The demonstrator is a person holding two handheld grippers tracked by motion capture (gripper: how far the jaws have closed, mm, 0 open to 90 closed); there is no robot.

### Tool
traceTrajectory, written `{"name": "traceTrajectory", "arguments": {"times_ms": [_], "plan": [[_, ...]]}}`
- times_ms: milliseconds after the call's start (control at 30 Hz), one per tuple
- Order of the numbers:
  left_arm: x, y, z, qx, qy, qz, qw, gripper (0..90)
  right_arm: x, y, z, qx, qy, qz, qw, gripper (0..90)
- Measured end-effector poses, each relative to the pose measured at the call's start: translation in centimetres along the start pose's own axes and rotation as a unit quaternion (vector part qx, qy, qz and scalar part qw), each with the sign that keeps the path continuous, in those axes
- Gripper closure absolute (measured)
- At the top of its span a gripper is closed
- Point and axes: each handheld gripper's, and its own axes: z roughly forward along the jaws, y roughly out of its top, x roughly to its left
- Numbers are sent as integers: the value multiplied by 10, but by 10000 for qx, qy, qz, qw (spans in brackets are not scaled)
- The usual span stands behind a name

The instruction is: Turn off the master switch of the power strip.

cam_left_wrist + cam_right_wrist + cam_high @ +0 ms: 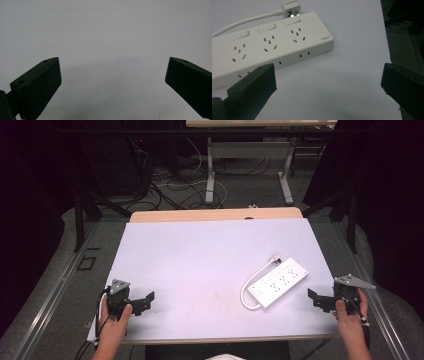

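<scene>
The right gripper (316, 299) rests at the table's (200, 255) 4 o'clock edge, its 2 jaws wide apart and holding nothing. Just beside it, toward 10 o'clock, lies the white power strip (278, 283) with its cord (248, 287) looped along one side and its plug (290, 7) at the far end. The left gripper (145, 301) sits at 8 o'clock, jaws also wide apart over bare table.
</scene>
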Motion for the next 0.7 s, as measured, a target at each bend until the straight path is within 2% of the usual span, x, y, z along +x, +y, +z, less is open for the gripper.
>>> {"name": "traceTrajectory", "arguments": {"times_ms": [233,300,333,400,467,500,567,633,700], "plan": [[0,-1,1,5,0,-20,10000,4,-4,-7,2,-11,-41,26,10000,0],[1,-1,1,22,1,-7,10000,4,-3,-8,2,4,-42,116,9999,0],[1,-1,1,28,3,0,10000,5,-5,-8,2,-35,-90,51,9999,0],[1,-1,1,37,2,3,10000,4,-5,-9,3,-72,-81,118,9999,0],[2,-1,1,43,7,7,10000,5,-4,-10,2,39,-79,163,9998,0],[2,-1,1,44,10,7,10000,4,-5,-11,4,-30,-104,108,9999,0],[2,-1,1,49,9,5,10000,5,-6,-12,4,-1,-65,99,9999,0],[2,-1,1,48,13,2,10000,5,-5,-14,6,-58,-132,164,9998,0],[2,-1,1,51,7,-8,10000,4,-6,-14,6,27,-90,137,9999,0]]}}
